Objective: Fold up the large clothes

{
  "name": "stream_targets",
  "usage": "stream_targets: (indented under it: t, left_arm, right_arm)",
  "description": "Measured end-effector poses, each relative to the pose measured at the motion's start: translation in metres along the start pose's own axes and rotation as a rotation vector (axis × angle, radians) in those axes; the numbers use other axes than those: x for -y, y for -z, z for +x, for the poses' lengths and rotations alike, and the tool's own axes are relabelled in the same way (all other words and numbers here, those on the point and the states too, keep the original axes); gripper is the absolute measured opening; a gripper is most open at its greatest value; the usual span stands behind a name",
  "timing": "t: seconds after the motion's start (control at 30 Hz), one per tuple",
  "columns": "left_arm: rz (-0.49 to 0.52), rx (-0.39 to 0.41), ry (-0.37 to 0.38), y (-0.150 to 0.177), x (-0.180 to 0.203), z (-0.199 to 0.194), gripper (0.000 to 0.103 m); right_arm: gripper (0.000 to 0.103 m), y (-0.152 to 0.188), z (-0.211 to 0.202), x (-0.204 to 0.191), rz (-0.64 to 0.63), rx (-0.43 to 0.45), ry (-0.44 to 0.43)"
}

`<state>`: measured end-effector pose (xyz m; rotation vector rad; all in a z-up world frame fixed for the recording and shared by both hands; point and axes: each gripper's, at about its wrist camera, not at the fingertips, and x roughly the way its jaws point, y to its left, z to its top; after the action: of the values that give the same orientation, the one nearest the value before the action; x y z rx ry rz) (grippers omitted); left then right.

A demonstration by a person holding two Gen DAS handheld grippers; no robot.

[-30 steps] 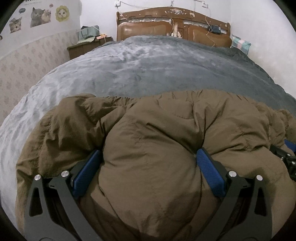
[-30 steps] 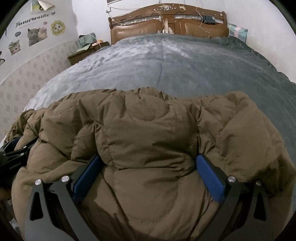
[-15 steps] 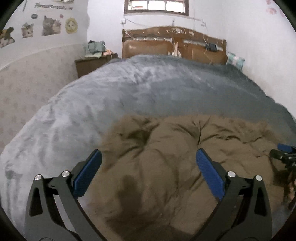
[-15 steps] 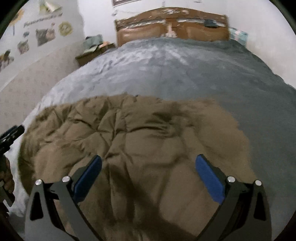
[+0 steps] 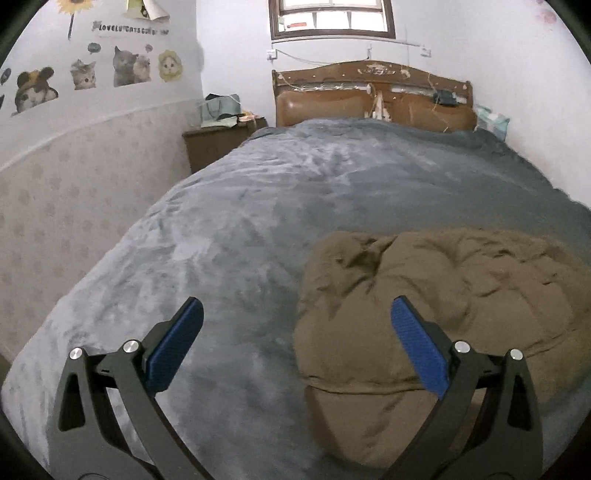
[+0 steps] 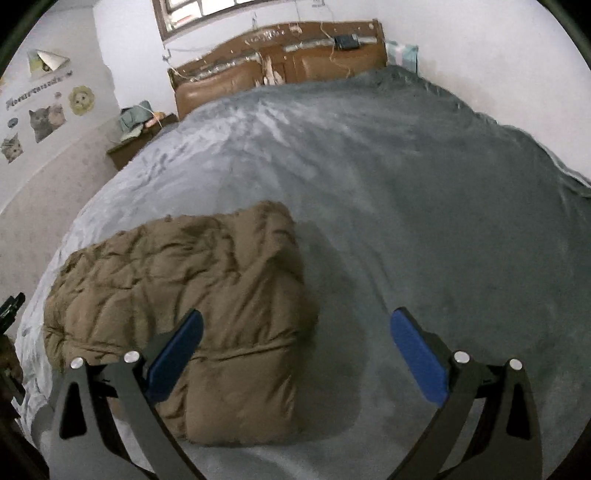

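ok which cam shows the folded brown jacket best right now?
Right wrist view: the whole jacket lies in frame on the grey blanket, all edges visible, only its near part crossed by a finger of the open right gripper. The left wrist view cuts off the jacket at the right edge.

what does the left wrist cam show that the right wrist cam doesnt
Only the left wrist view shows the sunflower sticker, the bear-eared cat sticker and the jacket's left edge. Only the right wrist view shows the jacket's right edge and a dark piece of the other hand-held gripper at the frame's left. Both share the folded brown jacket on the grey blanket, the headboard, the nightstand, and open blue-padded fingers holding nothing.
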<state>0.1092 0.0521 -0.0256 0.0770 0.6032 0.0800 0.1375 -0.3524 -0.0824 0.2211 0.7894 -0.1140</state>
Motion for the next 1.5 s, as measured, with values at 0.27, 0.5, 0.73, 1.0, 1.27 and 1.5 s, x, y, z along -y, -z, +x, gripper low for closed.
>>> stream_targets:
  t: [0.27, 0.5, 0.73, 1.0, 1.27, 1.5]
  left_arm:
    - [0.047, -0.056, -0.021, 0.010, 0.013, 0.034, 0.100]
    - [0.114, -0.141, -0.022, 0.029, 0.039, 0.066, 0.100]
    - [0.008, -0.224, 0.017, 0.041, 0.031, 0.083, 0.100]
    - [-0.100, -0.266, 0.047, 0.054, 0.022, 0.095, 0.100]
    - [-0.086, -0.237, 0.187, 0.034, 0.042, 0.071, 0.010]
    - [-0.064, -0.102, 0.299, 0.003, 0.061, -0.027, 0.012]
  right_arm:
    - [0.101, 0.002, 0.055, -0.014, -0.077, -0.071, -0.019]
    - [0.101, 0.015, 0.084, -0.027, -0.083, -0.151, -0.049]
    - [0.096, 0.027, 0.106, -0.011, 0.108, -0.289, -0.156]
    - [0.036, 0.026, 0.099, -0.022, 0.121, -0.279, -0.225]
    - [0.020, -0.011, 0.042, -0.032, 0.116, -0.112, -0.278]
    - [0.024, -0.013, -0.050, -0.041, -0.046, -0.011, -0.169]
